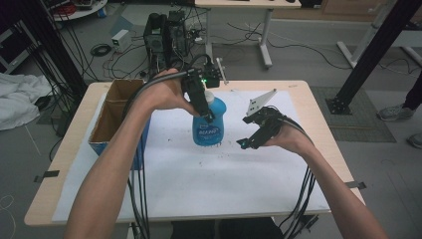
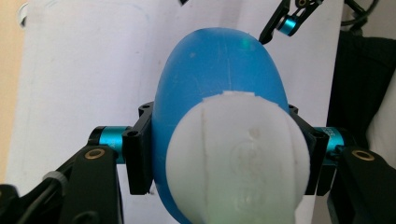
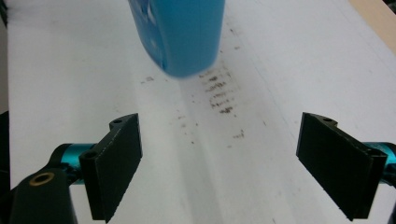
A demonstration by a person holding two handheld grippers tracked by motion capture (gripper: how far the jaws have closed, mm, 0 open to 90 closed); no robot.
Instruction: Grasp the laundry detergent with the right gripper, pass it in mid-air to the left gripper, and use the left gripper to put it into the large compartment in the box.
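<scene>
White paper (image 1: 199,184) covers your tabletop, with an open cardboard box (image 1: 117,107) at its left edge and a tangle of cables and computer towers on the floor beyond.

Your left gripper (image 2: 224,161) has its jaws clamped on the blue bottle (image 2: 219,79), one pad pressed to each flank just below the white cap (image 2: 238,154). Seen from your right gripper's camera, the bottle's base (image 3: 187,46) hangs a little above the sheet, so the pick-up looks done: the bottle seems to be off the paper and carried by that one grip alone.

Your right gripper (image 3: 219,163) stands wide open with nothing between its jaws; the bottle sits ahead of them and slightly toward the left jaw, well clear of both pads. It looks as though that hand has let go, or not yet joined in. What remains, I'd judge, is carrying the bottle to wherever it belongs, perhaps the box, though nothing settles that.

The bottle itself is smooth, translucent blue plastic, oval in section and swelling at the shoulder, with a rounded white cap and a printed label (image 1: 208,132) on its front. Dark specks (image 3: 219,91) dot the paper just ahead of the open jaws.
</scene>
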